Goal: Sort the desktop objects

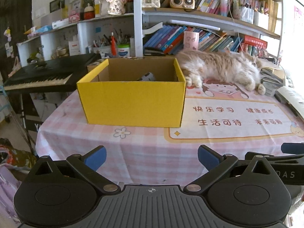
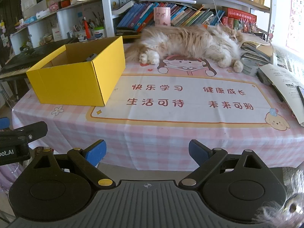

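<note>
Two grippers, left gripper [image 1: 152, 156] and right gripper [image 2: 147, 152], hang wide open and empty at the table's near edge. Ahead-left sits the yellow box [image 1: 133, 102]; judge remaining clutter far right, avoiding the cat [image 2: 190, 39].

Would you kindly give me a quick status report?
Left gripper and right gripper open, empty. Yellow box on table, something inside. Cat lying behind.
</note>
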Available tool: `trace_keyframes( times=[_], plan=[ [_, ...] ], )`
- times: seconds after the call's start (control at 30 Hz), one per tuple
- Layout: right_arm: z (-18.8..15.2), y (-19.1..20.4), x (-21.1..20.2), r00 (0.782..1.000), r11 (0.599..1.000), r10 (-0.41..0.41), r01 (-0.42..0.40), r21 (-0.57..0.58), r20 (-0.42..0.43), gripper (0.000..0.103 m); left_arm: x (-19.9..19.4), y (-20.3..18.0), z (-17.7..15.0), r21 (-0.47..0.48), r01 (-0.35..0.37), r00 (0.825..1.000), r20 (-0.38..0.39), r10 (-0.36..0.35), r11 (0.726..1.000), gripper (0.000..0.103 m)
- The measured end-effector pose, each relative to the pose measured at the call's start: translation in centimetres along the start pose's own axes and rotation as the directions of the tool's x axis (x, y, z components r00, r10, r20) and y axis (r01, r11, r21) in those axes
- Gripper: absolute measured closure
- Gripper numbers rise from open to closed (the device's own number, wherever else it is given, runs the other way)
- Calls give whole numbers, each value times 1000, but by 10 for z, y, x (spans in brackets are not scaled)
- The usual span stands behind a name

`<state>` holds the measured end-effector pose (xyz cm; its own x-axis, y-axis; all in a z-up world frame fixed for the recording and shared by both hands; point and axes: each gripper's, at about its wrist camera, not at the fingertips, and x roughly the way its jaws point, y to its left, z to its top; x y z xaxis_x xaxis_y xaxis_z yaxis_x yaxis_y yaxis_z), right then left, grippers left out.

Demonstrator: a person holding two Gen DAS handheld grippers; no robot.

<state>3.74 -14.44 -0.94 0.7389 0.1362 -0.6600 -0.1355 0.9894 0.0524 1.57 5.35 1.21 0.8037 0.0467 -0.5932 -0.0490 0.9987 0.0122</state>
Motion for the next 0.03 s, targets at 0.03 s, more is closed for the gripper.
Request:
trace_keyframes(
  times=[0.03],
  plan=[
    [-1, 0, 0, 1000, 1000, 0, 0, 1, -1, 10, 1, 1, 1, -1, -5, 1000, -3, 5, 1000, 0]
  ],
)
